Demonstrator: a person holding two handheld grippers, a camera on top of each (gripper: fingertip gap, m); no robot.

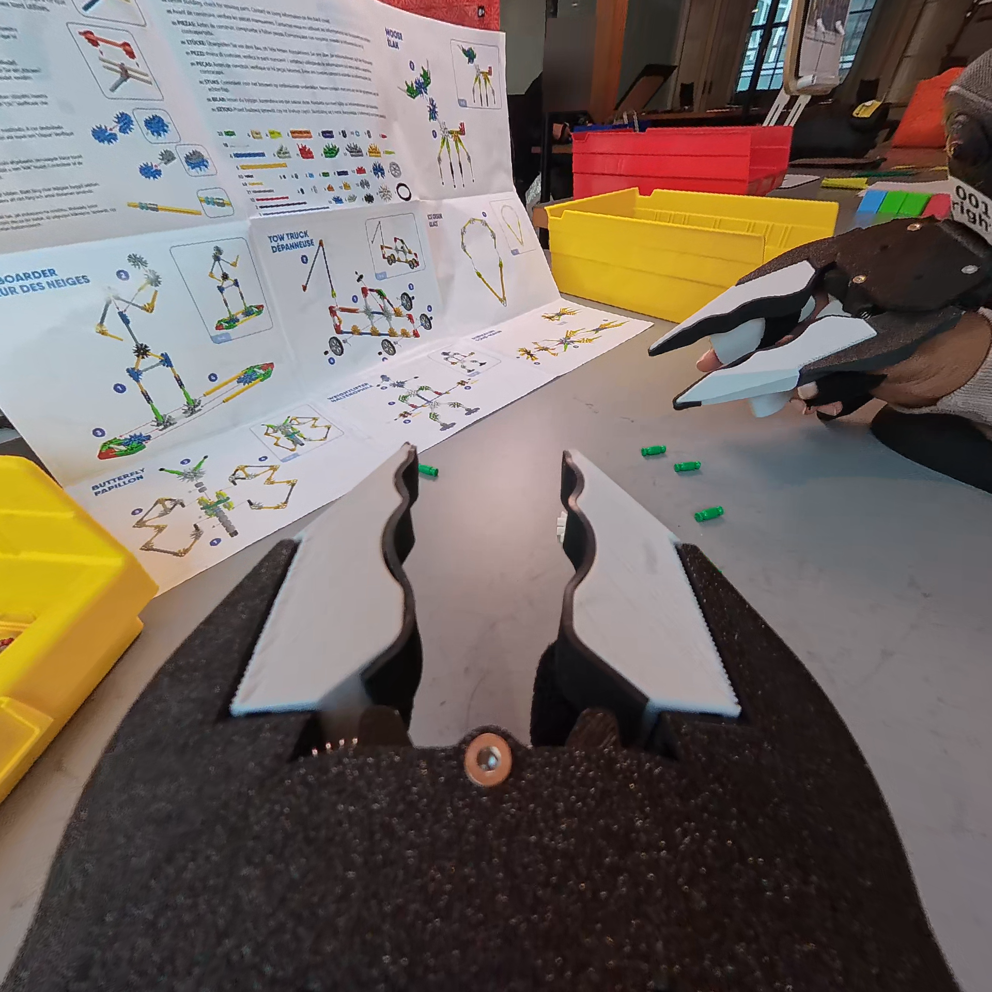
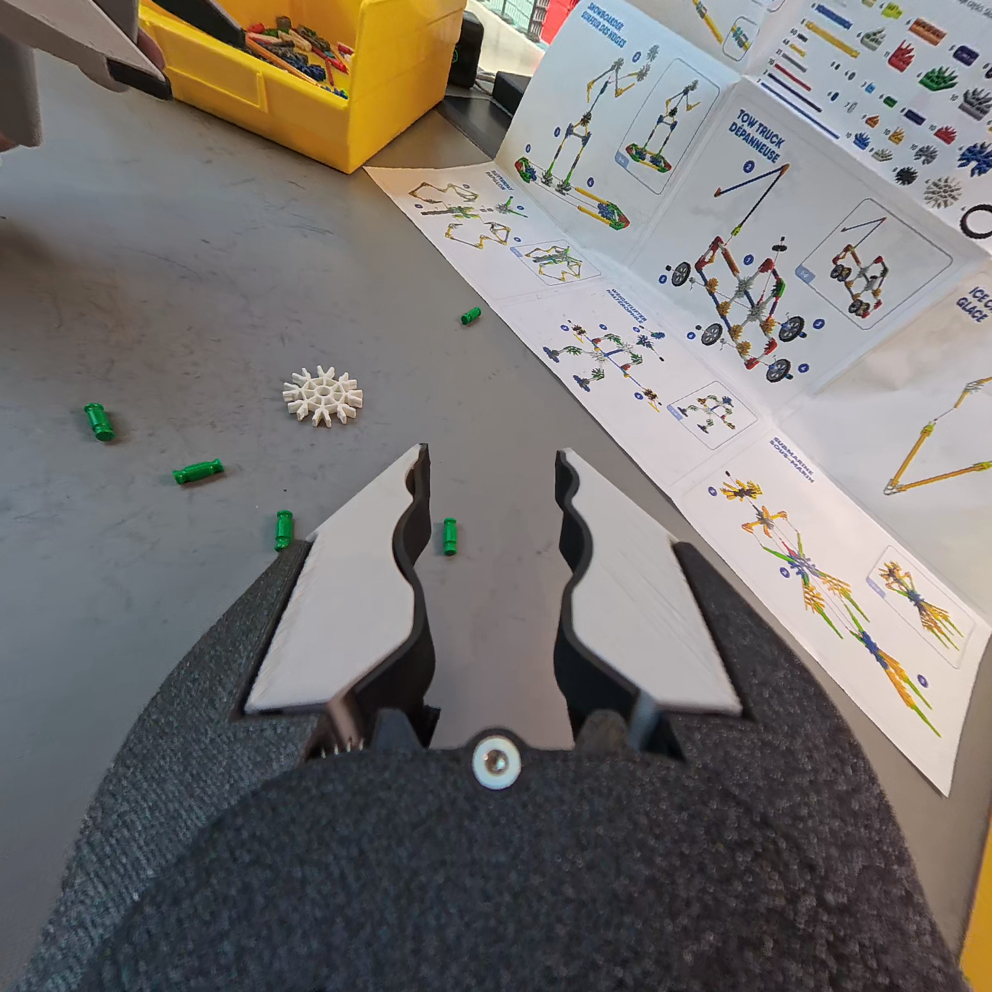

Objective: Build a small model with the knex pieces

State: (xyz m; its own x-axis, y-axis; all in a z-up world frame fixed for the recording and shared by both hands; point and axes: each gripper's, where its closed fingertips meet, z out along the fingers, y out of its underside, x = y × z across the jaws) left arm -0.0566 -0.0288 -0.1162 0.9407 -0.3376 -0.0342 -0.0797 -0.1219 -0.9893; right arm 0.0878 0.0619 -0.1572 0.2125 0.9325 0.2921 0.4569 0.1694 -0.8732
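My left gripper point(image 1: 489, 456) is open and empty, low over the grey table point(image 1: 805, 617). A white snowflake connector point(image 1: 561, 523) peeks out beside its right finger. Several short green rods point(image 1: 687, 466) lie ahead to the right. My right gripper point(image 2: 492, 451) is open and empty; it also shows in the left wrist view point(image 1: 665, 376), held by a hand. One green rod point(image 2: 450, 535) lies on the table between its fingers, close to the left one. The white connector point(image 2: 322, 395) lies ahead to the left, with other green rods point(image 2: 197, 472) around it. The left gripper point(image 2: 134, 59) shows at top left.
A folded instruction sheet point(image 1: 268, 241) stands along the table's far side and also shows in the right wrist view point(image 2: 751, 268). A yellow bin with loose parts point(image 2: 300, 107) sits by the left gripper. Another yellow bin point(image 1: 671, 241), a red bin point(image 1: 676, 155) and coloured blocks point(image 1: 902, 204) stand behind. From the right gripper's tips to the white connector point(image 2: 322, 395) is close to 10 cm.
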